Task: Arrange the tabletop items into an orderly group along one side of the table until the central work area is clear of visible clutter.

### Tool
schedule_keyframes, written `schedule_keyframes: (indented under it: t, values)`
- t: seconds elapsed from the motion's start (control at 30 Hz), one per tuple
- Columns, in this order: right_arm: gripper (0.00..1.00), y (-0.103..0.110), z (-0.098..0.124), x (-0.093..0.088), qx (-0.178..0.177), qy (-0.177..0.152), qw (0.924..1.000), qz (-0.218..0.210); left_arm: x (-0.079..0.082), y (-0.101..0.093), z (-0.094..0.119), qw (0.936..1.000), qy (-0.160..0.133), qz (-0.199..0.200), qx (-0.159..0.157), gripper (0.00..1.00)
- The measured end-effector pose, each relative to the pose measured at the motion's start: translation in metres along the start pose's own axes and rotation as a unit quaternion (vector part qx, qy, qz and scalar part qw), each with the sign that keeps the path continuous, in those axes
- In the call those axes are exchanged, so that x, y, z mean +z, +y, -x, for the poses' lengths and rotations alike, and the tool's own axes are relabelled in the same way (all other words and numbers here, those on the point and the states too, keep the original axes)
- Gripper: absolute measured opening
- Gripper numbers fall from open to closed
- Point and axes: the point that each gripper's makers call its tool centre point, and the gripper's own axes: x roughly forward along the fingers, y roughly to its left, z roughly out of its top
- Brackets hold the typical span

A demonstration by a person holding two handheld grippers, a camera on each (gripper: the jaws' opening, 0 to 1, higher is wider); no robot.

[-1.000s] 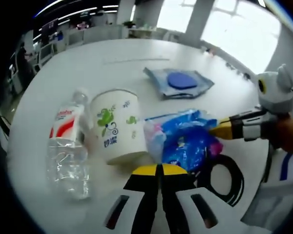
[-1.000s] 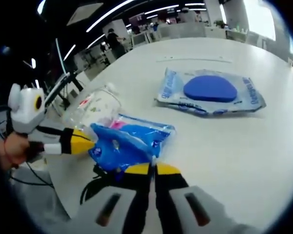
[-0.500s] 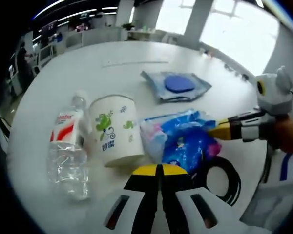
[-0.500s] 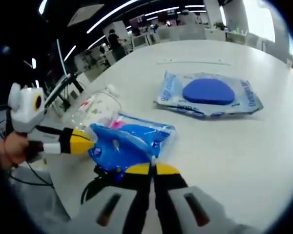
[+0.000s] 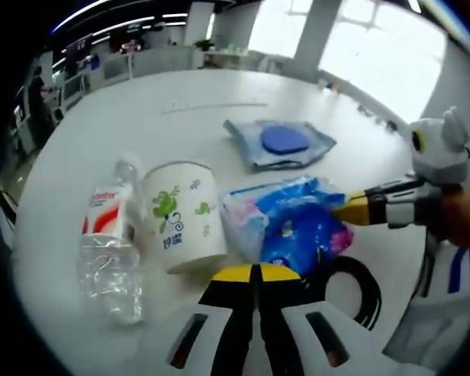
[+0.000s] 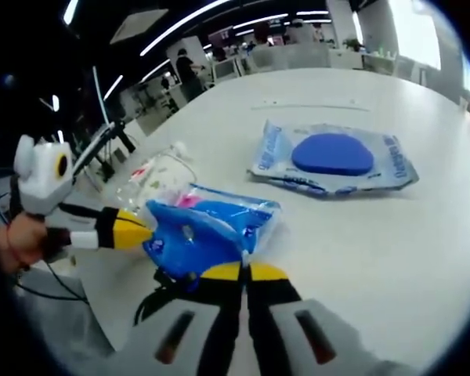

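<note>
We are holding both grippers on the blue crinkly snack bag (image 5: 294,223) — the left gripper (image 5: 256,273) is sitting at its near edge with its jaws pressed together, and the right gripper (image 6: 246,271) is closed the same way on the opposite edge, though we cannot tell for sure how much plastic either one is pinching. Over the last second the bag, the paper cup (image 5: 180,215) and the water bottle (image 5: 108,243) are staying put side by side at the near rim of the white table (image 5: 180,110), while the whole view is drifting back slightly — the hands are easing, not dragging. So this cluster is looking settled. The flat pouch with the blue disc (image 6: 333,157) is lying well apart toward the table's middle, and we judge that it is the piece left to bring over.
</note>
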Motion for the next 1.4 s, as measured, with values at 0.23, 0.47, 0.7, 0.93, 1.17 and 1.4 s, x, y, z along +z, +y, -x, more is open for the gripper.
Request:
schedule_keyframes:
  t: [0.23,0.47,0.7,0.93,1.17,1.4]
  values:
    - [0.00,0.001,0.004,0.006,0.001,-0.008,1.0000,0.001,0.004,-0.002,0.003,1.0000,-0.006,0.002,-0.002,0.00]
    - [0.00,0.001,0.013,0.015,0.002,-0.020,0.9998,0.002,0.013,-0.007,0.010,0.9998,-0.018,0.002,-0.004,0.00]
    - [0.00,0.001,0.020,0.026,0.003,-0.033,0.9995,0.003,0.025,-0.009,0.016,0.9995,-0.031,0.001,-0.004,0.00]
    - [0.00,0.000,0.030,0.038,0.004,-0.046,0.9989,0.003,0.037,-0.013,0.021,0.9992,-0.040,-0.005,-0.006,0.00]
    - [0.00,-0.003,0.043,0.052,0.002,-0.061,0.9981,0.003,0.055,-0.021,0.028,0.9984,-0.054,-0.014,-0.011,0.00]
    - [0.00,-0.008,0.057,0.066,-0.001,-0.077,0.9970,0.001,0.073,-0.031,0.034,0.9974,-0.066,-0.024,-0.016,0.00]
